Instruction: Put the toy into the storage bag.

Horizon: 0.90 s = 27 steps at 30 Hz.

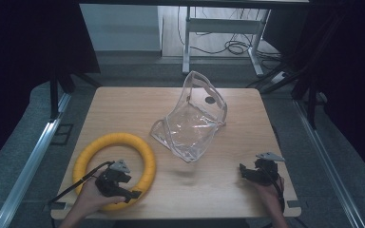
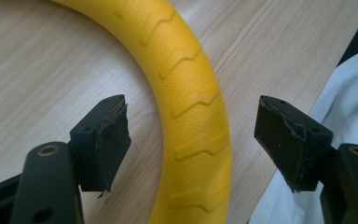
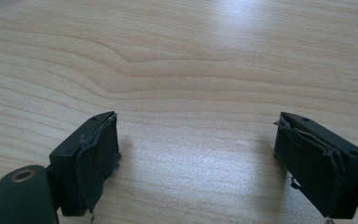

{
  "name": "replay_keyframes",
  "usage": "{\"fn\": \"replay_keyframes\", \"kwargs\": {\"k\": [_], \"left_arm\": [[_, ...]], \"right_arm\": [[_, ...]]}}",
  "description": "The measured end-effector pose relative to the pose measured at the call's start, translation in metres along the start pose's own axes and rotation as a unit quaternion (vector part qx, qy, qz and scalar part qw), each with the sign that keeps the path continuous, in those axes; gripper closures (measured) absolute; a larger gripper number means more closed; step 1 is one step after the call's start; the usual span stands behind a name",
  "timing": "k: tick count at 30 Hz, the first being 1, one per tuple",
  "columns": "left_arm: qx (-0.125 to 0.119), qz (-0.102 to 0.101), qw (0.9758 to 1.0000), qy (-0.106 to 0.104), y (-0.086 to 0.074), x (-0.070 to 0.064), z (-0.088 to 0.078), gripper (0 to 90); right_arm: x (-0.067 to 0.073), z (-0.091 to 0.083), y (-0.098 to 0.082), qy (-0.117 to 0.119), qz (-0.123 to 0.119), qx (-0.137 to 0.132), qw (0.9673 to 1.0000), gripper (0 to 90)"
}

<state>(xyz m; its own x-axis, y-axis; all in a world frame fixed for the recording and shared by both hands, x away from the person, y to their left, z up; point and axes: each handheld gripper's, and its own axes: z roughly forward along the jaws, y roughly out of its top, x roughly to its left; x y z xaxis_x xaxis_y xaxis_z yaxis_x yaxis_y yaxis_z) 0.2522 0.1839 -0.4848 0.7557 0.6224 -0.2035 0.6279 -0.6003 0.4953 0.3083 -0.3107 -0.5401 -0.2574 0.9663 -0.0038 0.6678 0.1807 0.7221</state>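
a wooden table (image 1: 123, 102) seen from above, with a person's two hands coming in from the 6 o'clock edge, each holding a black two-jaw gripper.

a yellow ring (image 1: 115, 167) with a ridged, pebbled surface lies flat at about 8 o'clock on the table. the left gripper (image 1: 132, 193) sits over the ring's near arc, around 5 o'clock on the ring, held by the left hand (image 1: 89, 198). in the left gripper view the jaws stand wide apart, one on each side of the yellow ring (image 2: 193, 107): one jaw is over the bare wood inside the loop, the other past the outer edge, near the table's rim where a white sleeve (image 2: 326, 116) shows. the pads do not touch the ring, so the gripper holds nothing.

a clear plastic bag (image 1: 193, 118) rests crumpled near the centre of the table, a little toward 1 o'clock, with its open top standing up toward 12 o'clock. it lies apart from the ring.

the right gripper (image 1: 243, 170) is at about 4 o'clock on the table, held by the right hand (image 1: 269, 192), well apart from the bag. in the right gripper view its jaws are spread wide over bare wood grain (image 3: 182, 74), with nothing between them.
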Motion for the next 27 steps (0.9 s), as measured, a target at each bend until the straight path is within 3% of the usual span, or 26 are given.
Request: {"fn": "replay_keyframes", "kwargs": {"k": [10,19,25,27], "left_arm": [[0.045,0.0,0.9989,0.011,0.001,-0.005,0.018,29.6],[0.072,-0.013,0.9972,0.017,0.005,-0.002,0.029,36.4],[0.077,-0.022,0.9967,0.01,0.007,-0.001,0.031,39.0],[0.077,-0.026,0.9967,-0.005,0.007,-0.001,0.03,46.1]], "right_arm": [[0.0,0.0,0.0,0.0,0.0,0.0,1.0,13.8],[0.0,0.0,0.0,0.0,0.0,0.0,1.0,13.8],[0.0,0.0,0.0,0.0,-0.001,0.0,1.0,13.9],[0.0,0.0,0.0,-0.001,0.0,0.0,1.0,14.0]]}}
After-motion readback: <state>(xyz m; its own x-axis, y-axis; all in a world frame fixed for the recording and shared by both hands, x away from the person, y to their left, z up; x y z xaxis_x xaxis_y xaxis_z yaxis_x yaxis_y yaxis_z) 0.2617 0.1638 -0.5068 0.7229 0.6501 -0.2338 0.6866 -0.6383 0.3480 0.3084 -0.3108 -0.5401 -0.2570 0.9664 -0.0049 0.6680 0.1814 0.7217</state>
